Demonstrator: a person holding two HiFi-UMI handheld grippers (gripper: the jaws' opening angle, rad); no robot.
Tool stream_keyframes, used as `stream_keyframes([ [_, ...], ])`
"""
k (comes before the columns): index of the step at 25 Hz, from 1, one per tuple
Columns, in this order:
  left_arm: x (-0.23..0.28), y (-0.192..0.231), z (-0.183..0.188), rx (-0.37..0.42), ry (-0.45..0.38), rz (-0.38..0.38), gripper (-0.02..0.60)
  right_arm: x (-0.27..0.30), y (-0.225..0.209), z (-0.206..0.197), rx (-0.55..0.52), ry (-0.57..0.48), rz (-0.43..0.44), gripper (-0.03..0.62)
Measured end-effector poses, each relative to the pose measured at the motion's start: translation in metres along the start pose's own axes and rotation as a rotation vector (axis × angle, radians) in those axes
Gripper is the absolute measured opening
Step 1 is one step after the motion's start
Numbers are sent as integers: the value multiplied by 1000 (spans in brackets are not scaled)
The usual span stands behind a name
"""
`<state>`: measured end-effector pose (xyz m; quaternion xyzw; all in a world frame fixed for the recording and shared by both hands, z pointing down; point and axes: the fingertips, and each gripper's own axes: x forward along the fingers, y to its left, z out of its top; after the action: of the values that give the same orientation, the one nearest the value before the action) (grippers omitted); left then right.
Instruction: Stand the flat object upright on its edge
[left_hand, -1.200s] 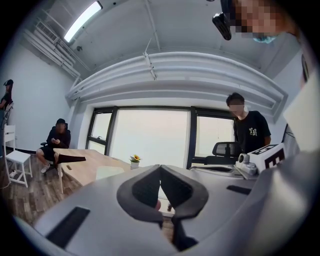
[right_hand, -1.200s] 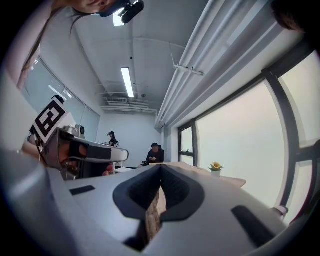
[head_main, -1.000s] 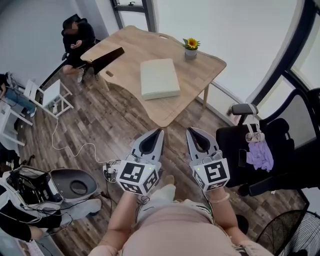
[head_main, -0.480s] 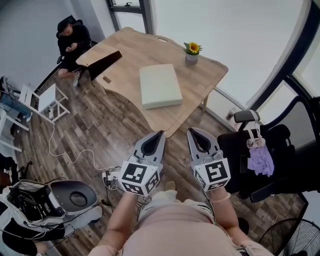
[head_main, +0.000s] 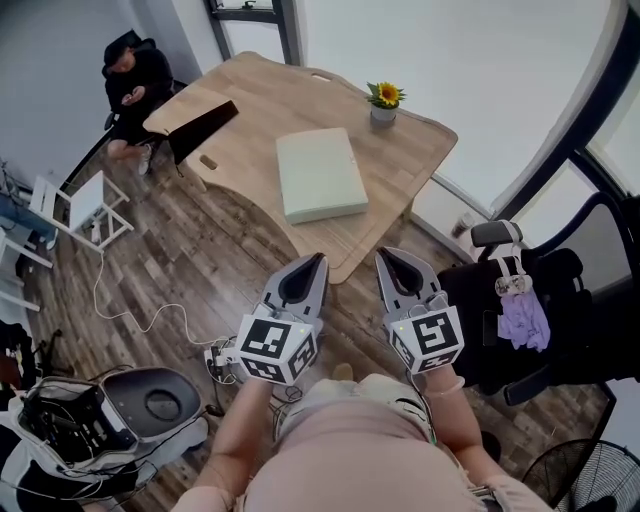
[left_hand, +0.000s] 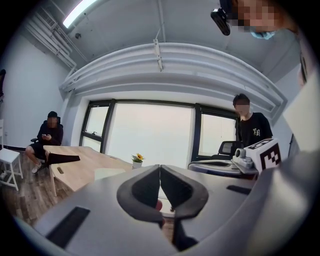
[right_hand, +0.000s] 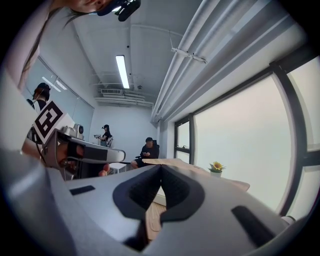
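Observation:
A flat pale-green box (head_main: 319, 174) lies on its broad face on the wooden table (head_main: 270, 110), near the table's near edge. The same pale box (left_hand: 107, 173) shows as a low slab in the left gripper view. My left gripper (head_main: 319, 259) and right gripper (head_main: 382, 255) hang side by side over the floor just short of the table's near edge, both pointing toward it. Both are shut with nothing between the jaws, seen also in the left gripper (left_hand: 160, 167) and right gripper (right_hand: 160, 167) views.
A small potted sunflower (head_main: 384, 98) stands at the table's far right. A black folder-like item (head_main: 203, 128) lies at the table's left end. A seated person (head_main: 133, 85) is beyond it. A black office chair (head_main: 540, 300) with purple cloth stands right; a white stool (head_main: 85, 205) and cables lie left.
Both grippers and the head have advanced toward the table; the table and box now sit nearer to the grippers' tips. Both stay shut.

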<state>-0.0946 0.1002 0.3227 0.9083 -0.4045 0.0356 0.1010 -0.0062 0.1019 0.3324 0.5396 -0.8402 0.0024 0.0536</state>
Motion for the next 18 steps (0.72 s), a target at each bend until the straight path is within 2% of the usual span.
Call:
stream_keyframes([
  [10, 26, 25, 1, 5, 14, 6, 11, 30, -20, -5, 16, 12, -2, 0],
  [18, 67, 53, -1, 0, 32, 30, 12, 74, -49, -14, 35, 24, 23, 0],
])
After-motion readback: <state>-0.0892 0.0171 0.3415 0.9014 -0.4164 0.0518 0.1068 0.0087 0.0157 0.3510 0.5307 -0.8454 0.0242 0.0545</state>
